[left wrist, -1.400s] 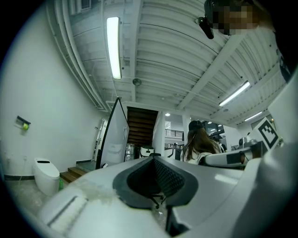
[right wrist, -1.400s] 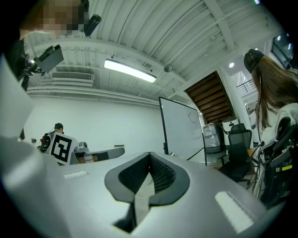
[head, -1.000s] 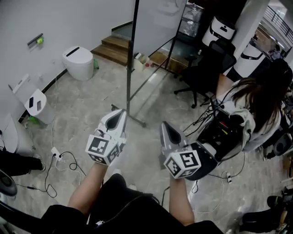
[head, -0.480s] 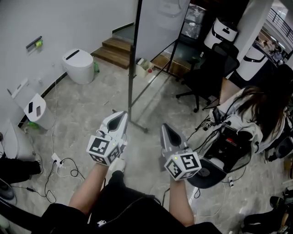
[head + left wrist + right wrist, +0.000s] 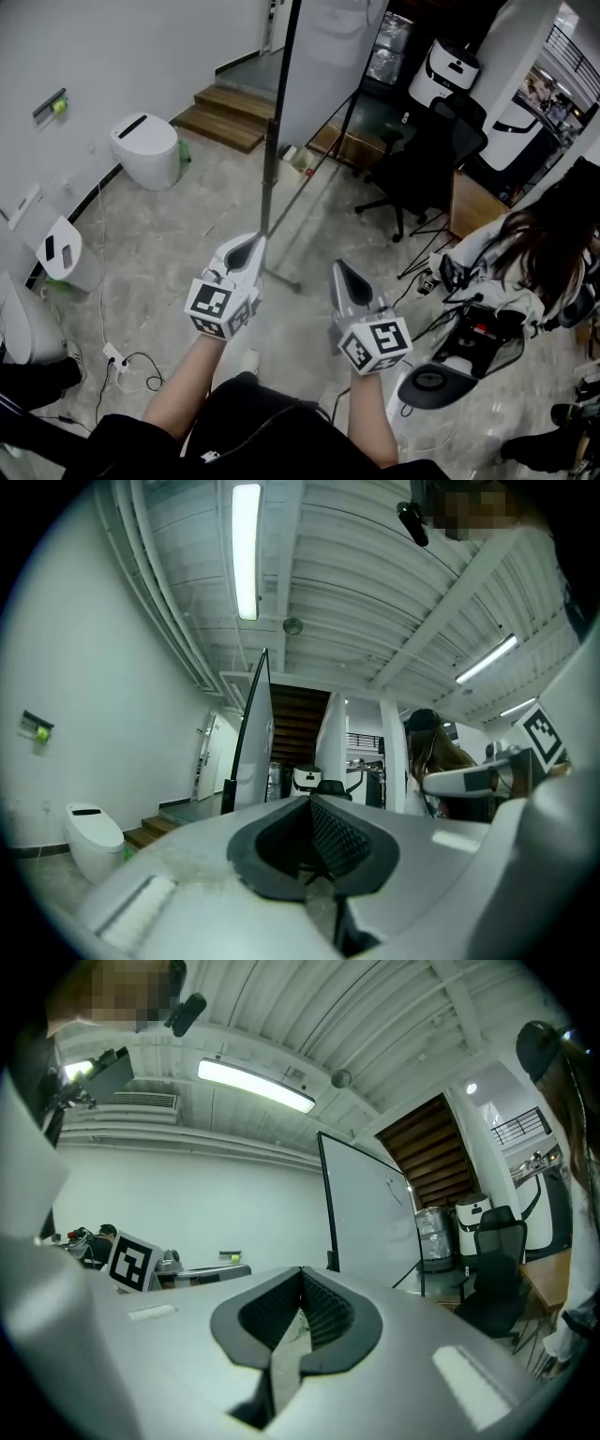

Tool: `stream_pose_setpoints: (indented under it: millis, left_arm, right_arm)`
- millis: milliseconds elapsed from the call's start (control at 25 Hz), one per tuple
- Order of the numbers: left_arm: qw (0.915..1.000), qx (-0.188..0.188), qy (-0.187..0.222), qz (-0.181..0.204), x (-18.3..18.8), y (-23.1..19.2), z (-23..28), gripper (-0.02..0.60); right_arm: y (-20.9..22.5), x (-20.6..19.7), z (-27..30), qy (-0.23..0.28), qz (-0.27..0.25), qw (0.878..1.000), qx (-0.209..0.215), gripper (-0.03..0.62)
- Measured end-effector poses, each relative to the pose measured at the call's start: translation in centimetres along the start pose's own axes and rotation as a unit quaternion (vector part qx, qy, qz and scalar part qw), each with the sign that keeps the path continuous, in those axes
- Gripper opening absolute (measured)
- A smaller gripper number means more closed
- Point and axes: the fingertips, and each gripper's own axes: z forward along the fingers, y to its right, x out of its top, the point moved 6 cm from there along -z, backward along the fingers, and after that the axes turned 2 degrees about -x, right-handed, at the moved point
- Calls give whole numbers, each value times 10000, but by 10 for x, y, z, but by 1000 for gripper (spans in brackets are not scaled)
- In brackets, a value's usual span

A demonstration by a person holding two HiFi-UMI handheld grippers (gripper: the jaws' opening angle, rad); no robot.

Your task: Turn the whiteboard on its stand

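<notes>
Head view: grey stone floor (image 5: pixel 169 234) fills most of the frame. The whiteboard (image 5: pixel 323 66) stands on it ahead of both grippers, seen nearly edge-on. Its dark stand post (image 5: pixel 270 178) rises just beyond the left gripper's tip. A seated person (image 5: pixel 534 262) is off to the right, well apart from the board. A black office chair (image 5: pixel 412 169) sits between them, behind-right of the stand.

Left gripper (image 5: pixel 249 246) is closed w/ nothing between its jaws. It points at the post's lower part, near it, no contact as far as I can tell. Right gripper (image 5: pixel 343 274) also has its jaws together and empty. It's held beside the left one, apart from the stand.

Step in hand, prob. the approach: nothing is on the board yet, so the turn isn't begun. Next move likely needs one gripper brought to the board's frame edge, opened to grasp it or used closed to push. Then the board is swung about its pivot w/o tipping the stand.
</notes>
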Motion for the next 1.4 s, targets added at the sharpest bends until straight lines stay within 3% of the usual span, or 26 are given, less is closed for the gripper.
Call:
stream_pose_setpoints:
  millis: [360,760,1160,1400]
  left_arm:
    - [9988,-441,-136,177,-3,-84,64,3]
    - [9971,-704,-195,216,-7,-121,138,3]
    - [9977,-592,-140,292,-3,-121,188,5]
    - [9985,-299,-323,326,-13,-142,206,15]
  right_arm:
    - [9,5,86,119,-22,9991,-406,8]
    - [45,13,122,235,-51,9968,-765,9]
    - [85,22,135,195,-23,9969,-766,8]
    - [99,18,161,119,88,9983,-570,8]
